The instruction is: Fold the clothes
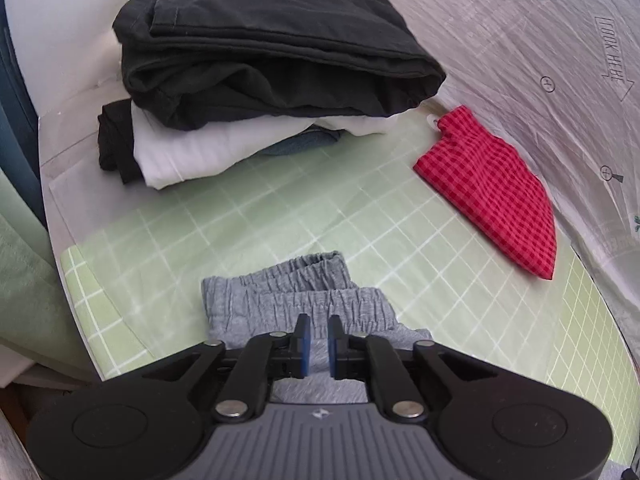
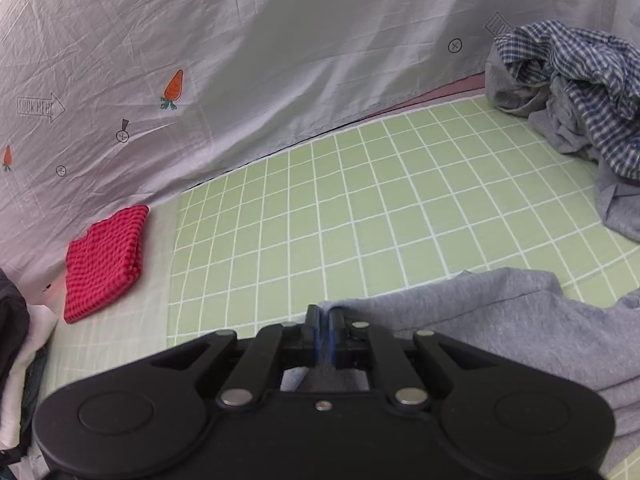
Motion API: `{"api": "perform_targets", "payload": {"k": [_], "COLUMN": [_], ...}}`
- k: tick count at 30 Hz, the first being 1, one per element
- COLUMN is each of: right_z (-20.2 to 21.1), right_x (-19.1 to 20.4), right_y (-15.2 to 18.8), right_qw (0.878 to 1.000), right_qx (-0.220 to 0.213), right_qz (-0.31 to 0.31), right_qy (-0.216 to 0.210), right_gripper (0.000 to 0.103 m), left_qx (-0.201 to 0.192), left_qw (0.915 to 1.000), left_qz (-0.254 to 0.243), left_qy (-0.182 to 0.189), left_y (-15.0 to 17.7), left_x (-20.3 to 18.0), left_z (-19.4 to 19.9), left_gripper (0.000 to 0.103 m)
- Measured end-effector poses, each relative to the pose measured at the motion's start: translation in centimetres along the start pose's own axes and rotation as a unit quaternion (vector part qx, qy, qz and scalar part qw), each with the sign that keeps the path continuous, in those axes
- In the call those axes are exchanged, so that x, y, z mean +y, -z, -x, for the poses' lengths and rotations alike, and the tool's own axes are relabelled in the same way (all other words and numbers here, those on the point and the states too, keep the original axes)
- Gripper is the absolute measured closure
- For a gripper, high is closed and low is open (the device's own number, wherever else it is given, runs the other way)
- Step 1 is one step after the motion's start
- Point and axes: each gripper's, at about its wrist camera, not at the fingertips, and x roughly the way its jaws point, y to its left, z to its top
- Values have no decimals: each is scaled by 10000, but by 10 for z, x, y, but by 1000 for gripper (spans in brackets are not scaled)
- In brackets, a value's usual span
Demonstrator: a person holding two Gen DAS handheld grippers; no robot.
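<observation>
a soft grey jersey garment with an elastic waistband (image 1: pixel 304 304) is shown lying on the green checked sheet (image 2: pixel 360 200). its edge is clamped by the right gripper (image 2: pixel 323 322); the left gripper (image 1: pixel 318 338) is held slightly apart over the waistband. limp, light cloth is judged best gripped at waistband or hem.

A home laundry-folding spot, set up with household linen.

A surface (image 2: pixel 360 208) is covered with a green checked cloth and backed by a draped sheet (image 2: pixel 280 60) printed with carrots. Folded clothes are stacked in a pile (image 1: pixel 260 80) at one end, and unfolded garments are heaped (image 2: pixel 568 92) at the other.
</observation>
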Motion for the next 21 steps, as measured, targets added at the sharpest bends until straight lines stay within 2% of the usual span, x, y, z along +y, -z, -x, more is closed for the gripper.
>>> {"api": "perform_targets", "payload": {"k": [2,4,6,10,13,14,17,19,21], "right_z": [-1,-7,-19,-52,-77,-80,-84,-88,-91], "right_x": [7,15,25,43,55,55,53,52,51], "right_y": [-4,-9,-13,-6,1,4,10,15,19], "right_qw": [9997,9987,9970,9895,9803,9794,9785,9777,9768], "right_qx": [-136,-236,-141,332,679,744,905,1012,1119], "right_qz": [209,447,755,1399,1845,1866,1835,1815,1794], "right_qy": [54,48,-44,-136,-164,-184,-253,-299,-345], "right_gripper": [63,63,51,50,50,48,38,33,32], "left_qx": [-78,-131,-65,287,598,640,701,629,620], "left_qw": [9995,9978,9948,9855,9781,9765,9748,9752,9718], "left_qz": [-291,-614,-1005,-1669,-1991,-2055,-2113,-2119,-2273], "left_qy": [121,225,172,100,-18,-75,-119,-77,-65], "left_y": [-5,-9,-11,-8,-1,2,11,16,21], "left_x": [-11,-24,-39,-63,-72,-72,-67,-63,-64], "left_z": [-5,-12,-30,-76,-102,-107,-117,-118,-118], "left_gripper": [74,66,60,59,53,52,34,32,30]}}
